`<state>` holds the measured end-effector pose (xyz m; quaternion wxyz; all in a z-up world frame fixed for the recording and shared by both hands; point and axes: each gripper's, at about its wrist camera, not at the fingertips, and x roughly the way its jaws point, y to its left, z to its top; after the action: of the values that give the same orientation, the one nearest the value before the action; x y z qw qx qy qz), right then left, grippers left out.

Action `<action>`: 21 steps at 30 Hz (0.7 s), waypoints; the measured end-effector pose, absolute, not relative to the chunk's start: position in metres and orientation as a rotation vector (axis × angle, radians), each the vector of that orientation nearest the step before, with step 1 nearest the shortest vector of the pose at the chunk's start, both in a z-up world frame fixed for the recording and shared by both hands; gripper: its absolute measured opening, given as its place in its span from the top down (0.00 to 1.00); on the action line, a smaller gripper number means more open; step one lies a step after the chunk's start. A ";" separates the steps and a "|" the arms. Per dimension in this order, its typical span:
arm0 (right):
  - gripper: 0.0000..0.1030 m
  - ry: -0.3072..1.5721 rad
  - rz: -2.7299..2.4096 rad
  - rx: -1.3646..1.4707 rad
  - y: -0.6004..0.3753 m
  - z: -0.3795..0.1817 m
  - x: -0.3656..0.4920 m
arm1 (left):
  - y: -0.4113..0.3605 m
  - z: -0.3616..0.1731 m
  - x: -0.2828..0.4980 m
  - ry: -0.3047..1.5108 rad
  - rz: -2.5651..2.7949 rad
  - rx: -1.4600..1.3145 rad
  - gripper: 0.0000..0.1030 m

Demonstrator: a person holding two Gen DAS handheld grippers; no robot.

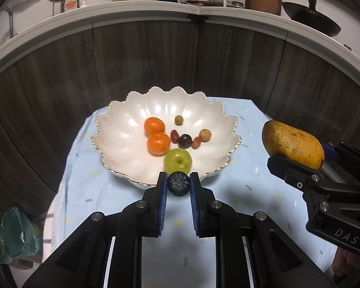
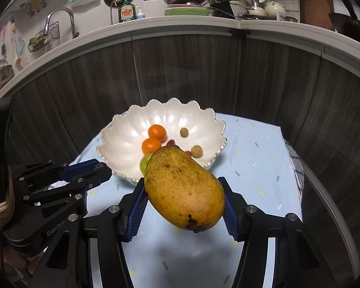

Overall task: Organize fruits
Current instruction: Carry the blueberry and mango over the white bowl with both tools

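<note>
A white scalloped bowl [image 1: 122, 141] [image 2: 122, 141] stands on the light blue cloth. In it lie two oranges [image 1: 154, 126], a green apple [image 1: 178, 160], a dark plum and several small brown and red fruits. My left gripper [image 1: 178, 184] is shut on a small dark wrinkled round fruit [image 1: 178, 184] just over the bowl's near rim. My right gripper [image 2: 184, 201] is shut on a big yellow mango [image 2: 183, 189] [image 1: 292, 145], held above the cloth to the right of the bowl. The left gripper [image 2: 93, 170] shows at the left of the right wrist view.
The cloth-covered table [image 1: 252, 192] sits against dark wood cabinet fronts [image 1: 60, 84]. A white counter above carries dish soap [image 2: 126, 12], pots, plates and a wok. A green-lined bin [image 1: 9, 237] stands low on the left. A checked towel [image 2: 296, 168] hangs at the table's right edge.
</note>
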<state>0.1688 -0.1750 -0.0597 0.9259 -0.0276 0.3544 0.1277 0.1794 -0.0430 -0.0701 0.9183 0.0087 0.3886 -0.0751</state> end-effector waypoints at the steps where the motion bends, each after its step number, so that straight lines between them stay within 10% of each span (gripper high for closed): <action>1: 0.44 0.726 0.261 -0.056 -0.173 -0.059 0.171 | -0.040 -0.069 0.181 0.798 -0.152 0.017 0.82; 21: 0.44 0.760 0.174 -0.026 -0.146 -0.059 0.232 | 0.006 -0.057 0.235 0.787 -0.143 0.011 0.82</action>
<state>0.2321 -0.1456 -0.0594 0.9249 -0.0128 0.3704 0.0848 0.2354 0.0063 -0.0574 0.9210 0.0052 0.3833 -0.0697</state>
